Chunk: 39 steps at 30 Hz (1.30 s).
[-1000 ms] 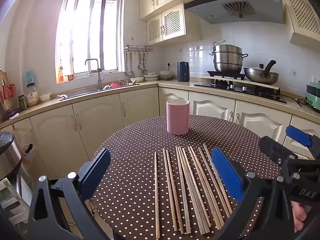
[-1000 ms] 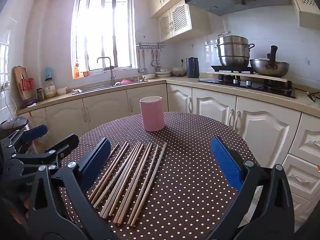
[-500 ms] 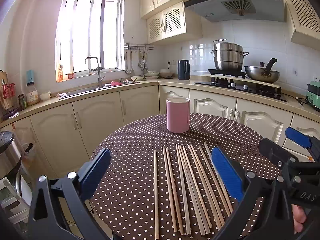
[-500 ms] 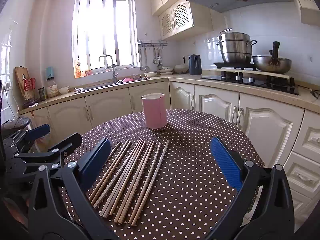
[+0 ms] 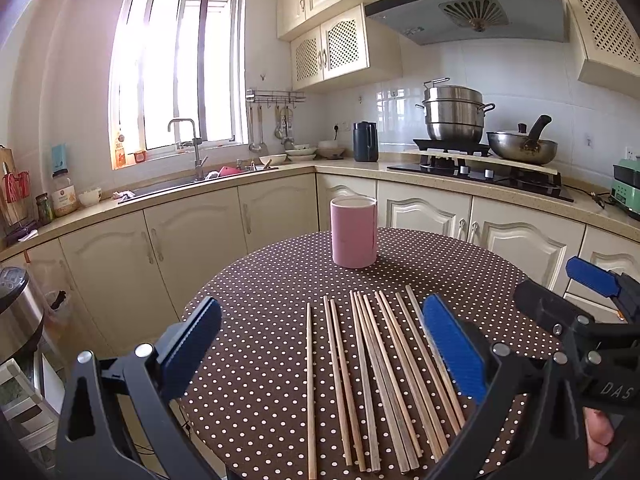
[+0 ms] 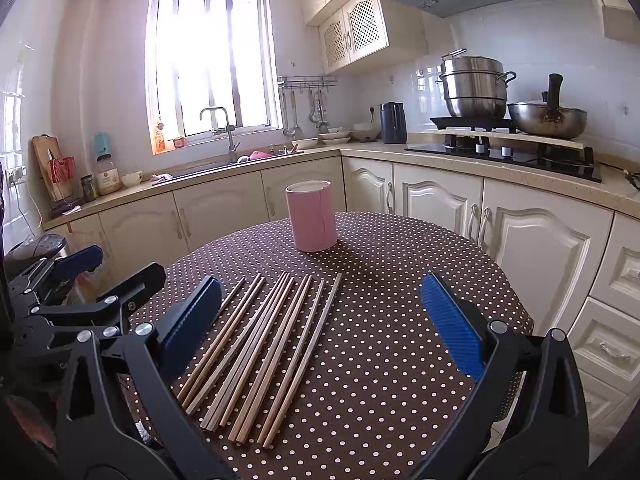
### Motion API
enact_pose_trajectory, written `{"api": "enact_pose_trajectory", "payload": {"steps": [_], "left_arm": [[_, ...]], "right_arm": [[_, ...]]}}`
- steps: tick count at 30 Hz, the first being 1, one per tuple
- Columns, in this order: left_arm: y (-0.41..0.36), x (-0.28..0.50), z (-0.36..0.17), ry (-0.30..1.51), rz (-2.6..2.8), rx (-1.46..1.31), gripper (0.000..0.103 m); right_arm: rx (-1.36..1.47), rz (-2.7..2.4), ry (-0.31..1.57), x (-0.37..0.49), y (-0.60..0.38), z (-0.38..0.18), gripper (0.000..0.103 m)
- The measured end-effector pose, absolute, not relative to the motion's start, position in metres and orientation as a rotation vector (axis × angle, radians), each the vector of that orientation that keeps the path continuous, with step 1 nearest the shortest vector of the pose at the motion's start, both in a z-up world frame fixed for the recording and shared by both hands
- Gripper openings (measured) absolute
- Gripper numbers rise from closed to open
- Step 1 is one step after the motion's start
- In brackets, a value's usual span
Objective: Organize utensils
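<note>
Chopsticks packed tight, both grippers empty

Chopsticks (image 5: 372,376) lie in a loose row on the dotted tablecloth (image 5: 260,360), right under my two tools, and nothing is picked up yet. My left gripper (image 5: 320,356) hangs above the near ends with its blue pads spread wide, holding nothing; my right gripper (image 6: 320,336) is just as wide and just as empty, over the tablecloth to the right of the sticks.

I see the main risk in how the sticks lie. Several in the middle touch along their length, so a closing pinch may catch two or three, or nip one near its end and let it swing. The single stick (image 5: 309,388) on the left edge of the row sits apart from the others and looks like the safer first grab.

My two tools are also close together, so they could knock each other if both reach in at once.

Further back stands the pink cup (image 5: 353,232), upright and well apart from the row. It is tall and narrow, and I judge that a stick pushed in at a slant could tip it or skid it across the cloth
</note>
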<state>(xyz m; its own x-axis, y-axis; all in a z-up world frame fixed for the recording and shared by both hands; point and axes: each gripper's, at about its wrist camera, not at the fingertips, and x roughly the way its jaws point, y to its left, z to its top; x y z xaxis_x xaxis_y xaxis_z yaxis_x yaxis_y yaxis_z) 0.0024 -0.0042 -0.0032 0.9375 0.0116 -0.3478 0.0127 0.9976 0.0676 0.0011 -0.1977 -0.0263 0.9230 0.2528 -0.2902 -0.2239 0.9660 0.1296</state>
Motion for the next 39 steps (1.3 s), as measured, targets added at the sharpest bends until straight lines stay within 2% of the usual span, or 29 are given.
{"api": "enact_pose_trajectory", "payload": {"steps": [39], "left_arm": [[-0.0056,-0.0013,-0.0057,0.363,0.001,0.069,0.099]], "right_arm": [[0.100,0.248,0.328,-0.0010,-0.1955,-0.0272,0.098]]}}
